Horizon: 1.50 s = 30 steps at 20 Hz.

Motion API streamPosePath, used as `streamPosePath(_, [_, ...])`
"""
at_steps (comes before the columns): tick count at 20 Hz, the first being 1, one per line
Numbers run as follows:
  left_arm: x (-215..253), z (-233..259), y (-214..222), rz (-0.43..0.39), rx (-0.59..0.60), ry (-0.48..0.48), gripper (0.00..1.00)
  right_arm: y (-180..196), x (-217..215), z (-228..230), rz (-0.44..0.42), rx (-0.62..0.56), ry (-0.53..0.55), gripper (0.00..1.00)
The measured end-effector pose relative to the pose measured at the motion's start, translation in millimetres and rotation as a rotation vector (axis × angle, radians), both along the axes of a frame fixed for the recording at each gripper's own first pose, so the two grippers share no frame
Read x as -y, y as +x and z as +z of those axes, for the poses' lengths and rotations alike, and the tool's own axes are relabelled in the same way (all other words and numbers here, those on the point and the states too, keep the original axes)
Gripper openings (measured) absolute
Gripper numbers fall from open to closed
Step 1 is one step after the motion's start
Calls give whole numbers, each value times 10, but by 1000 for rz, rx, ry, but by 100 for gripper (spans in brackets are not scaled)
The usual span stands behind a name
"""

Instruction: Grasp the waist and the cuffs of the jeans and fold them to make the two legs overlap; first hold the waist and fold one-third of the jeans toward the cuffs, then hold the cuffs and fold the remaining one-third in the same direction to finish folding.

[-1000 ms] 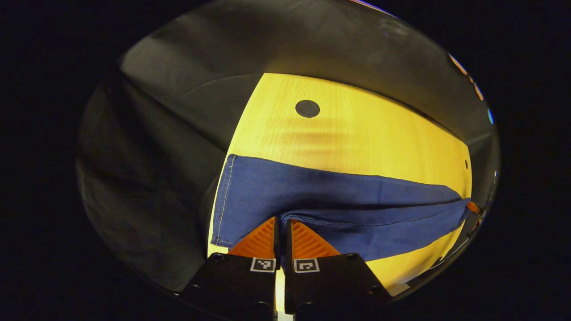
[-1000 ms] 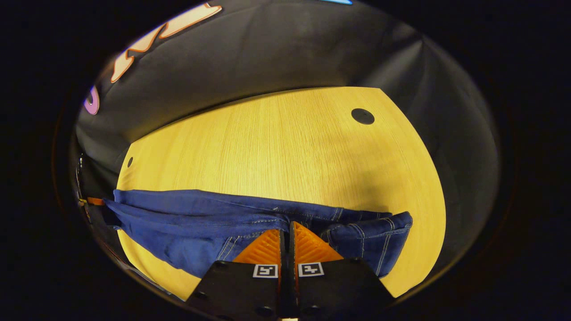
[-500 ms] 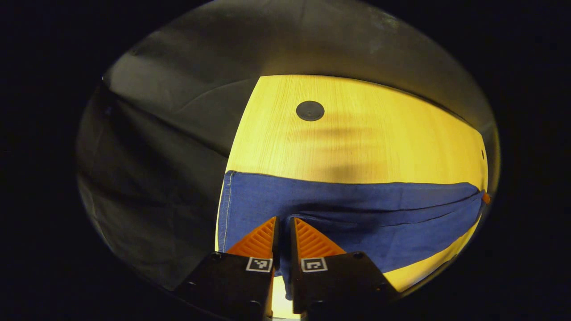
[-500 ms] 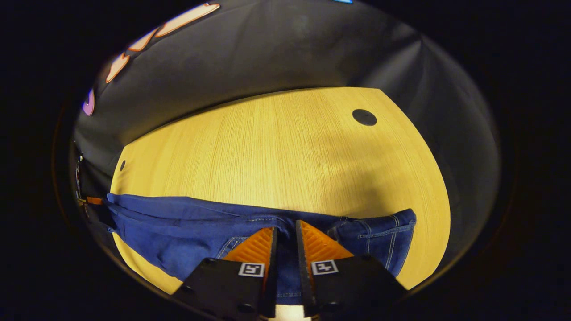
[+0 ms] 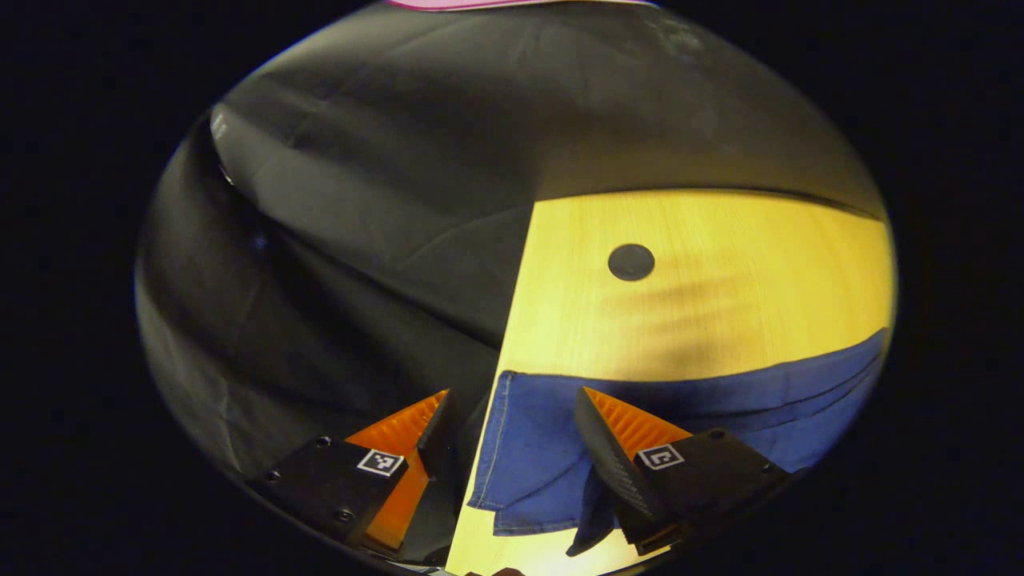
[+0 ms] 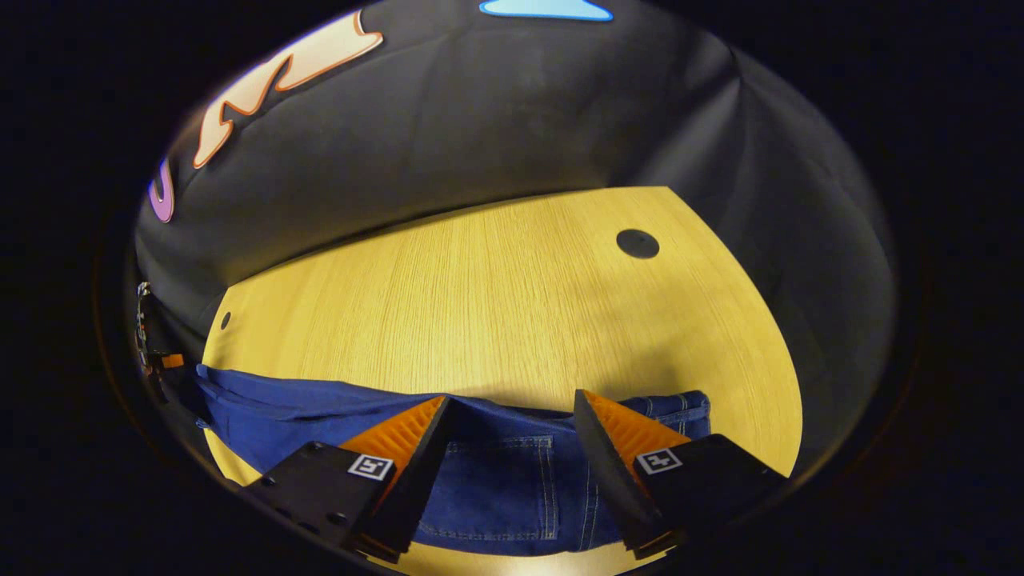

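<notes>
The blue jeans lie lengthwise on the wooden table, one leg on top of the other. In the left gripper view the cuff end lies at the table's left edge. My left gripper is open just above it, one finger off the table's side and the other over the denim, and it grips nothing. In the right gripper view the waist end of the jeans, with a back pocket and belt loops, lies flat. My right gripper hangs open over it, a finger on either side of the pocket.
A black round cap sits in the table top behind the cuffs, and another black round cap shows at the far right corner. The black cloth wall closes the table's far side. Far off at the left is the other gripper, by the jeans' far end.
Both grippers were shut on the jeans and have opened and let go. The upper leg and waist now lie flat on the lower layer. Both views have drawn back and tilted up.
</notes>
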State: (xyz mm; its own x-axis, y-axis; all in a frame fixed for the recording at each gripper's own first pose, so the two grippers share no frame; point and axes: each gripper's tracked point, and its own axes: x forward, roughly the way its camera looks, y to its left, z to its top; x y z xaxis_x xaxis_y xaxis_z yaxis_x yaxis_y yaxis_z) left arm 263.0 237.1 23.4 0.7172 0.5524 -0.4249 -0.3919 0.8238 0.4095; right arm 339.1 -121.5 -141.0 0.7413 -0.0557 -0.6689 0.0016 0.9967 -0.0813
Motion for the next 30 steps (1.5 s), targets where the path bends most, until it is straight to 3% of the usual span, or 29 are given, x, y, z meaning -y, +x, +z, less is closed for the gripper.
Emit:
streamPosePath(1, [37,4,7,-14,17,-13,90,14,16,68,-5,25,10,99])
streamPosePath(4, [8,62,-16,-63,50,20,90,-60,180,357,-46,83,38,99])
streamPosePath(6, [33,28,-6,-107,60,60,90,-233,367,491,-93,111,62,96])
streamPosePath(8, [77,24,-33,-150,65,71,91,-461,592,475,-149,108,89,99])
streamPosePath(11, [216,151,-73,-205,109,14,90,-918,832,361,-209,77,126,95])
streamPosePath(14, [186,274,-40,-223,153,-60,90,-1281,1043,120,-247,19,133,99])
streamPosePath(18, [232,443,-81,-226,223,-91,91,-1464,1166,-84,-261,-13,157,95])
streamPosePath(20, [228,408,-87,-216,233,-101,90,-1464,1225,-172,-258,-35,163,99])
streamPosePath(21, [235,395,-72,-208,233,-121,90,-1449,1242,-219,-256,-45,165,95])
streamPosePath(24, [187,371,-51,-167,229,-168,91,-1389,1266,-309,-240,-67,175,99])
streamPosePath(25, [179,387,-31,-152,231,-175,91,-1396,1265,-328,-233,-79,180,94])
streamPosePath(28, [157,417,-23,-106,233,-144,91,-1396,1305,-530,-206,-124,148,94])
streamPosePath(29, [163,443,6,-94,244,-124,91,-1350,1310,-518,-190,-107,139,98])
streamPosePath(30, [180,458,17,-82,254,-114,91,-1303,1307,-539,-172,-106,132,93])
